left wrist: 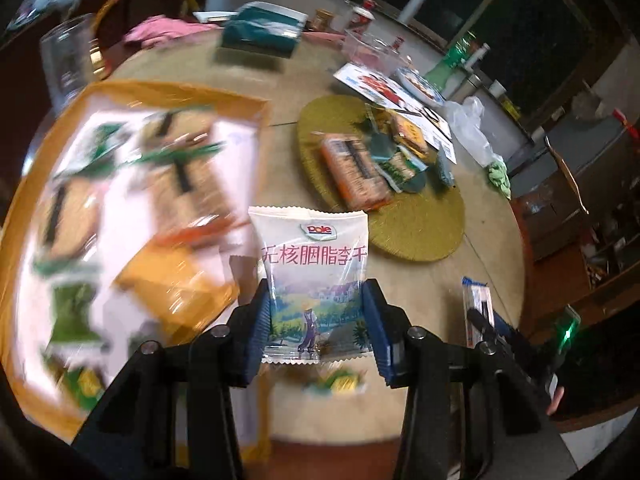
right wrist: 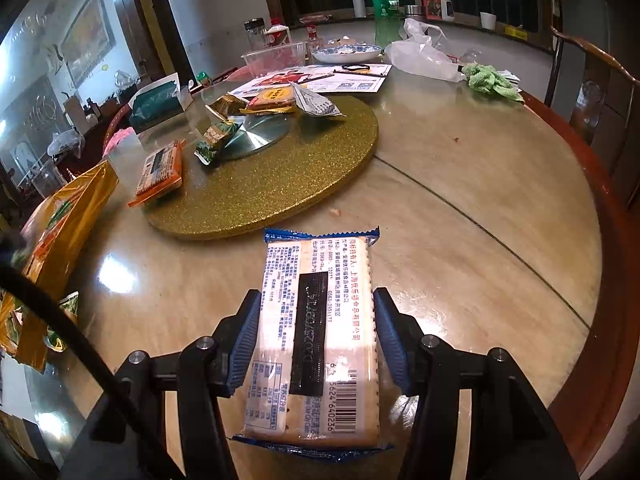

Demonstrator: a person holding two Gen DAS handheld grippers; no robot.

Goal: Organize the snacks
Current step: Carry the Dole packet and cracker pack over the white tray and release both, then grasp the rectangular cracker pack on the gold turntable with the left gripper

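Note:
My left gripper (left wrist: pixel 316 320) is shut on a white Dole snack packet (left wrist: pixel 314 276) and holds it above the round table. Left of it lies a large orange-edged bag (left wrist: pixel 120 216) with several snack packs showing inside, blurred. My right gripper (right wrist: pixel 314 336) is shut on a blue-edged cracker pack (right wrist: pixel 316 336), label side up, above the table. The orange bag also shows at the left in the right wrist view (right wrist: pixel 60 232). A gold round mat (right wrist: pixel 280 176) holds an orange cracker pack (right wrist: pixel 160 172) and several small snack packets (right wrist: pixel 276 102). The mat shows in the left wrist view too (left wrist: pixel 420 224).
A clear glass (left wrist: pixel 66 68), a teal tissue pack (left wrist: pixel 260 30), a clear plastic bowl (right wrist: pixel 274 58), a blue-patterned plate (right wrist: pixel 346 53), leaflets (right wrist: pixel 320 78), a white plastic bag (right wrist: pixel 424 56), a green cloth (right wrist: pixel 492 82) and a green bottle (right wrist: pixel 386 12) stand around the table. A wooden chair (right wrist: pixel 592 76) is at right.

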